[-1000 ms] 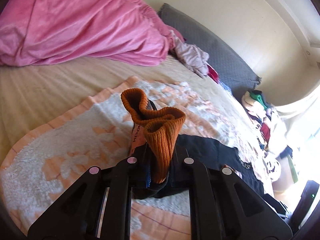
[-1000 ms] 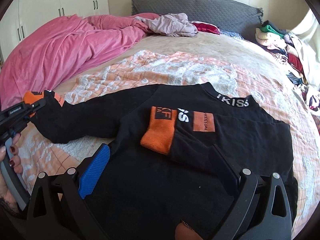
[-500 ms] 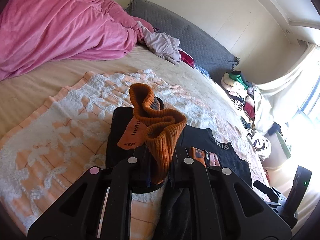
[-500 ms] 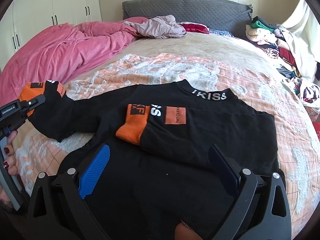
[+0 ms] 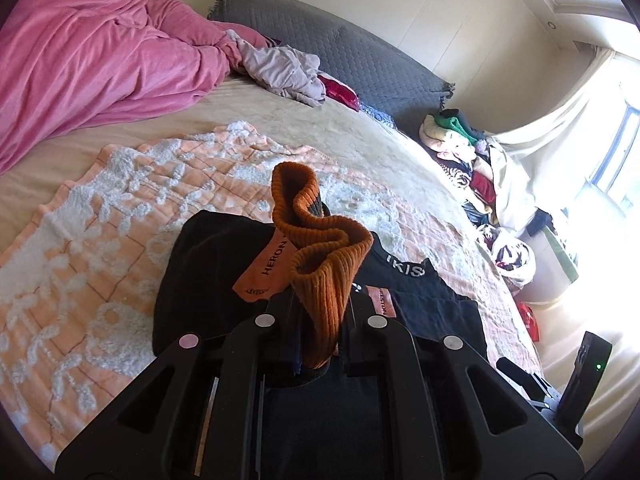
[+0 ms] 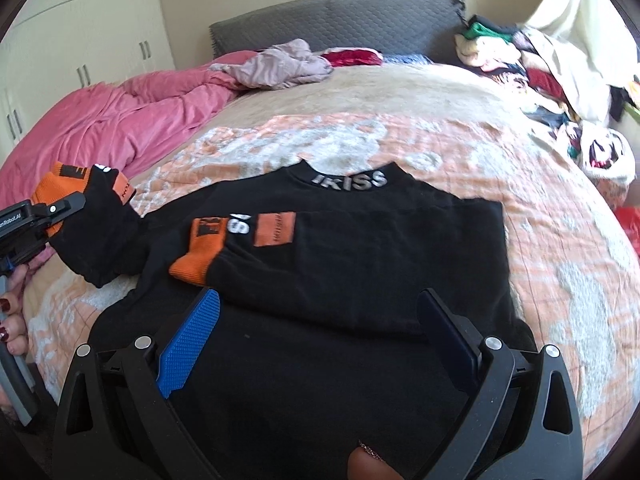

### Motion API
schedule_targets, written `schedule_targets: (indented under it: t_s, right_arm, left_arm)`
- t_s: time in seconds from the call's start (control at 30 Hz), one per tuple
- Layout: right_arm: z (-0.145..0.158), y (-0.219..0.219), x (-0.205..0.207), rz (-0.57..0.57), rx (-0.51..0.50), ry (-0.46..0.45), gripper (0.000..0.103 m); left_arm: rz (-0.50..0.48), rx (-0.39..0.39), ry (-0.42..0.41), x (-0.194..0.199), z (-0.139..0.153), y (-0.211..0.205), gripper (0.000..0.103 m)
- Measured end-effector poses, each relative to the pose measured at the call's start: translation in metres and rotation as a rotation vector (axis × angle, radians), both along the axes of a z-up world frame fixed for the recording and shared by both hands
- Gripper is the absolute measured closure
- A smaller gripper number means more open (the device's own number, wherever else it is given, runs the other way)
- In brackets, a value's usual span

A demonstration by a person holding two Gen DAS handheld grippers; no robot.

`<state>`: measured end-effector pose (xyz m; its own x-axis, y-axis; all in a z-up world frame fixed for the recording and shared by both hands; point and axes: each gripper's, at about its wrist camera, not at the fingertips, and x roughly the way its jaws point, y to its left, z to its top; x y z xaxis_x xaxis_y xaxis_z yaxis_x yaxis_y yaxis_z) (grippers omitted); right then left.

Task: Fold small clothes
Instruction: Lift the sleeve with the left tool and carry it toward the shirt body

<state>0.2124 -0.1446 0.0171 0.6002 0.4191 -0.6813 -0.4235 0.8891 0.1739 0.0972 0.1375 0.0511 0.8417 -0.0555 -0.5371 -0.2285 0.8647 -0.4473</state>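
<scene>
Left wrist: left hand-held gripper [image 5: 318, 332] pinching orange cuff [image 5: 320, 264]; right hand-held gripper [image 6: 316, 332] spread above sweater [image 6: 360, 264].

The left hand-held gripper [image 5: 320, 320] was clamped on the orange ribbed cuff [image 5: 320, 256] of a black sweatshirt [image 5: 208, 268], lying on a peach blanket [image 5: 92, 240] across the bed [image 5: 360, 136].

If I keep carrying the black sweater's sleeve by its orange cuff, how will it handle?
Likely floppy: the sleeve sags below the left gripper. The ribbed orange cuff bunches, so it probably grips well. The black sweater may drag along.
</scene>
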Motion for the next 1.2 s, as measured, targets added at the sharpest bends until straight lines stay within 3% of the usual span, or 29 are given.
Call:
schedule_targets:
  t_s: [0.27,0.67,1.07,1.2]
  right_arm:
    - [0.005,-0.045,0.013,-0.115,0.076,0.030,0.005]
    - [0.015,-0.091,0.024,-0.215,0.158,0.043,0.005]
    - [0.018,-0.100,0.024,-0.235,0.181,0.048,0.005]
    - [0.017,-0.101,0.025,-0.235,0.184,0.055,0.005]
  left_arm:
    - [-0.073,-0.020,0.049,0.026,-0.015,-0.036,0.097]
    - [-0.212,0.010,0.095,0.053,-0.022,-0.092,0.097]
    - [-0.330,0.025,0.138,0.070,-0.039,-0.135,0.096]
    - [-0.358,0.020,0.160,0.073,-0.048,-0.142,0.088]
